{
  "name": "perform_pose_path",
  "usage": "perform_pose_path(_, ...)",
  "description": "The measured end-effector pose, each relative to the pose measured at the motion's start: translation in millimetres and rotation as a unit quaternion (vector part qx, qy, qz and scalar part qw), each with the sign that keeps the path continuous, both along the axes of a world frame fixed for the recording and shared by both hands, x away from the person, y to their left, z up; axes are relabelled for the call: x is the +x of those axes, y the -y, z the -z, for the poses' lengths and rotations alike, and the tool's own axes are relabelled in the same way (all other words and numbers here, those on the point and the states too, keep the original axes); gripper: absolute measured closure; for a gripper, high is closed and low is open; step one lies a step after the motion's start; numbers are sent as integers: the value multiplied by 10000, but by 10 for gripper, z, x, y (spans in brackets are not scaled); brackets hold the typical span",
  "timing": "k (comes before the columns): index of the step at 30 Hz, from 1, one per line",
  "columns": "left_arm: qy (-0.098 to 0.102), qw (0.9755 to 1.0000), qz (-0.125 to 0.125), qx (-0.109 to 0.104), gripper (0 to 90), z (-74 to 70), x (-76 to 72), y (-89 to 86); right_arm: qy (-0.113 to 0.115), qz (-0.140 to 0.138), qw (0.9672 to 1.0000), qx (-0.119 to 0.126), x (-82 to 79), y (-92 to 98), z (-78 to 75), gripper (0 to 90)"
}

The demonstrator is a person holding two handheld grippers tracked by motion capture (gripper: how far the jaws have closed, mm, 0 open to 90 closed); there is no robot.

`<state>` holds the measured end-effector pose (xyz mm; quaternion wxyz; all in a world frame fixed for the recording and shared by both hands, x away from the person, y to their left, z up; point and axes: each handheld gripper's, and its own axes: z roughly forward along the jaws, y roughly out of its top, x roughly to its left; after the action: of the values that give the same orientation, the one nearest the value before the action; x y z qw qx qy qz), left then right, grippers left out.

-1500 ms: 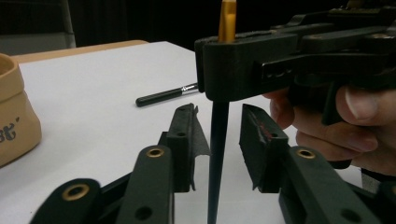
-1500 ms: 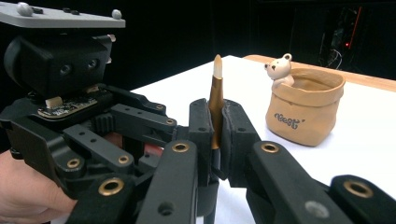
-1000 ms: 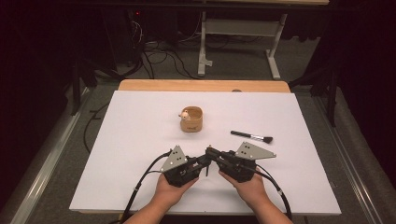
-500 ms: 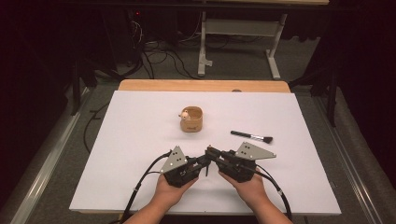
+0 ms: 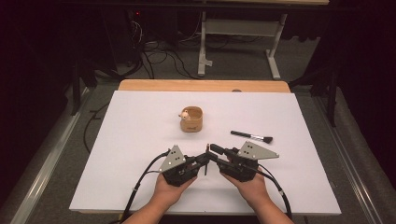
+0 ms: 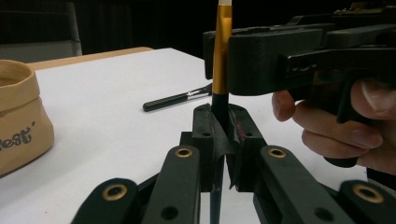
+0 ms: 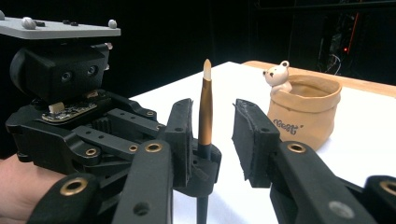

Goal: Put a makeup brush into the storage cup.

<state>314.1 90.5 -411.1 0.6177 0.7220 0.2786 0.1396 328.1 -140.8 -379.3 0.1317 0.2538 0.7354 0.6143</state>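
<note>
A thin brush (image 6: 221, 56) with a gold ferrule and a pale tip stands upright, and my left gripper (image 6: 222, 126) is shut on its dark handle. My right gripper (image 7: 212, 135) faces it from the other side. Its jaws have just been opening and now stand apart around the brush (image 7: 205, 112), with a clear gap on one side. In the high view both grippers meet near the table's front middle, the left gripper (image 5: 203, 162) beside the right gripper (image 5: 211, 150).
A tan pouch (image 5: 193, 122) with a small bear figure (image 7: 276, 74) on its rim stands at mid table. A black-handled brush (image 5: 251, 136) lies to its right. The white table top (image 5: 140, 140) ends in a wooden strip at the back.
Both hands keep their places; from the high view no movement of the jaws or the brush can be made out.
</note>
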Motion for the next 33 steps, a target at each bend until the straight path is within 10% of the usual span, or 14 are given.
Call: perform_pose_path(33,76,9987,-487,-83,826,-98,100,-305,148,418,9985,-317,45,245,-36,509)
